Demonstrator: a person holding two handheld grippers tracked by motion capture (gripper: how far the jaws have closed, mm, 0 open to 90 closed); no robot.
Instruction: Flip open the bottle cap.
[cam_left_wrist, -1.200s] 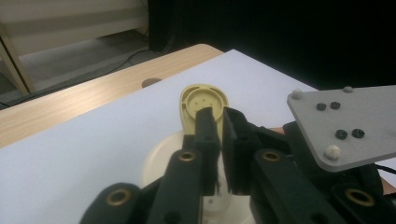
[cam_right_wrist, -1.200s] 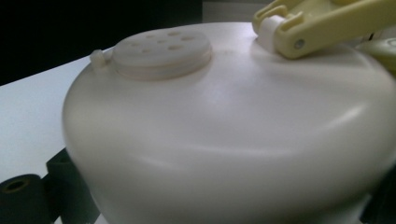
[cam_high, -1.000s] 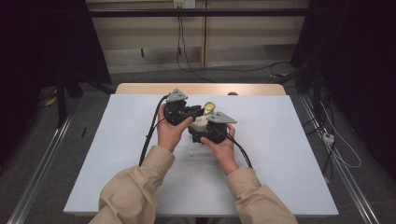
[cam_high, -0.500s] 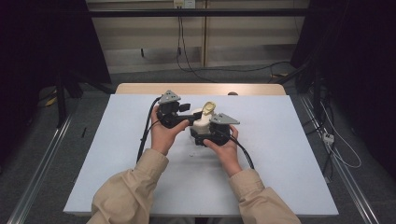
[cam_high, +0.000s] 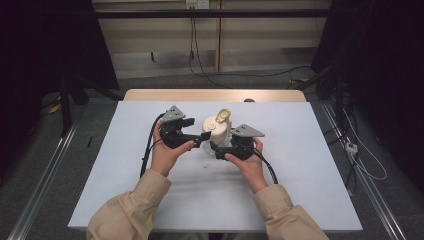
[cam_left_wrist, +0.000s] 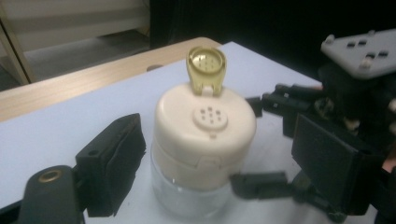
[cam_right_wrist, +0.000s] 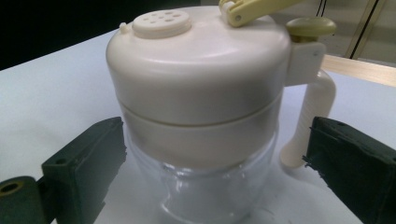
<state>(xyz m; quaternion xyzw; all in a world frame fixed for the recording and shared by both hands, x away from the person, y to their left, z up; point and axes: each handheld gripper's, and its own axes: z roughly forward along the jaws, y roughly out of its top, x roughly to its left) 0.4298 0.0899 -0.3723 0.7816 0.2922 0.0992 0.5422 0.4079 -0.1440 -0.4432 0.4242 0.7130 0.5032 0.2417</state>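
Shaker jar (cam_high: 216, 131) on table (cam_high: 310, 165), between grippers.
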